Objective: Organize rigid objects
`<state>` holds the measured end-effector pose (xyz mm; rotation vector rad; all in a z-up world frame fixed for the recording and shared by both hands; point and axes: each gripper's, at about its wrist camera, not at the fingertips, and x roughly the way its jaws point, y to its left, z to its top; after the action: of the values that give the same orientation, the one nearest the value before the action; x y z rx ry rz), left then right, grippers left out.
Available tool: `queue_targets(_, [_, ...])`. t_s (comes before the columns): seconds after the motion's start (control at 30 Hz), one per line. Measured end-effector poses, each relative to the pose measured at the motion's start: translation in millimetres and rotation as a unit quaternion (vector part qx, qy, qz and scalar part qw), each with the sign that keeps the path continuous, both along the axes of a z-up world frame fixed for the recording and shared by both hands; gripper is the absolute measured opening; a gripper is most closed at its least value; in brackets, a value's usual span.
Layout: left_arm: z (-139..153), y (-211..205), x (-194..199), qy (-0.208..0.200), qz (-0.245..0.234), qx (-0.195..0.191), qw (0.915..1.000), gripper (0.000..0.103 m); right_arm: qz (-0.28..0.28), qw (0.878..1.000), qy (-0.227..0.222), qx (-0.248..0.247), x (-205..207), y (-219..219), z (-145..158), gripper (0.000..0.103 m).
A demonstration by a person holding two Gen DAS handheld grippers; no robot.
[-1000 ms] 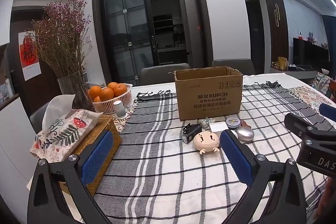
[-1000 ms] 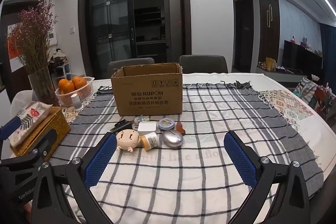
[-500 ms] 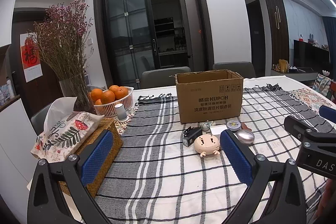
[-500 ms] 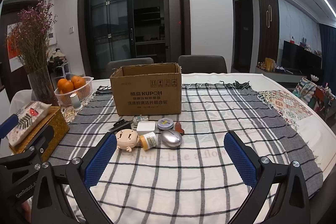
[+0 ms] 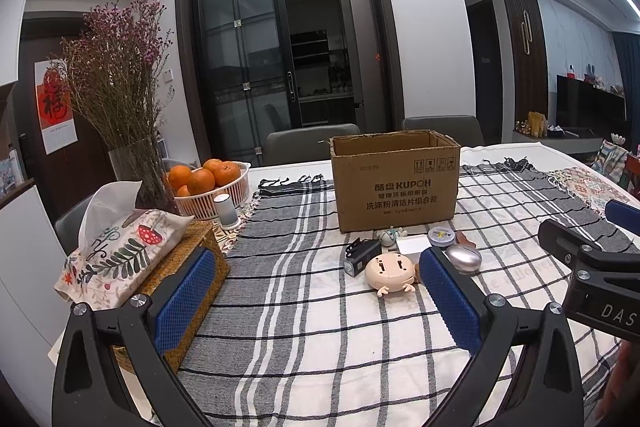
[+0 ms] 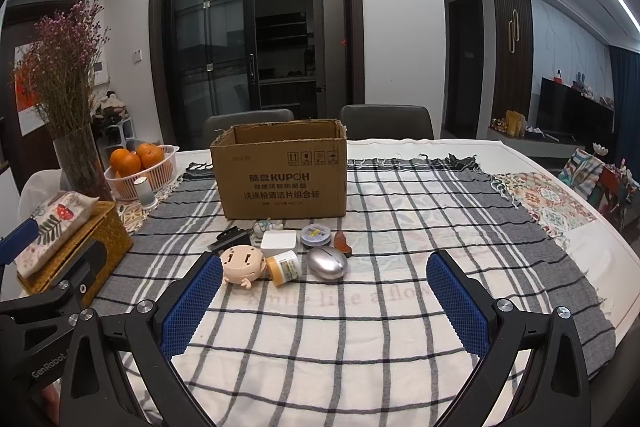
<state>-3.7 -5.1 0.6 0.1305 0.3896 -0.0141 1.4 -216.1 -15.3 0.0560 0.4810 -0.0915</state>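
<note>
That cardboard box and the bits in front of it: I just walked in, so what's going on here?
A person holds a gripper in each hand, the left gripper and right gripper, both open and empty above the checked tablecloth. Small items, including a silver egg-shaped object and a peach toy, lie before the open cardboard box, none picked up yet.

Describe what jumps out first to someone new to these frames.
An open cardboard box stands mid-table on the checked cloth. A cluster of small objects lies just in front of it, including a silver egg-shaped piece. Both grippers, left and right, are open and empty.
</note>
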Motion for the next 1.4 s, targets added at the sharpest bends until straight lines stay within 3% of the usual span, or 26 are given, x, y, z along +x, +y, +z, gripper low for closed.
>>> queue_targets(0.87, [-6.4,-5.1,6.2,0.017,-0.01,0.002,0.9998,0.103,0.0,1.0,0.005,0.0,2.2,0.3,-5.5,0.103])
queue_targets(1.4, [-24.2,-18.9,52.8,0.079,-0.038,-0.004,0.9962,0.103,-0.02,0.997,0.07,0.013,48.0,-18.4,-23.6,0.103])
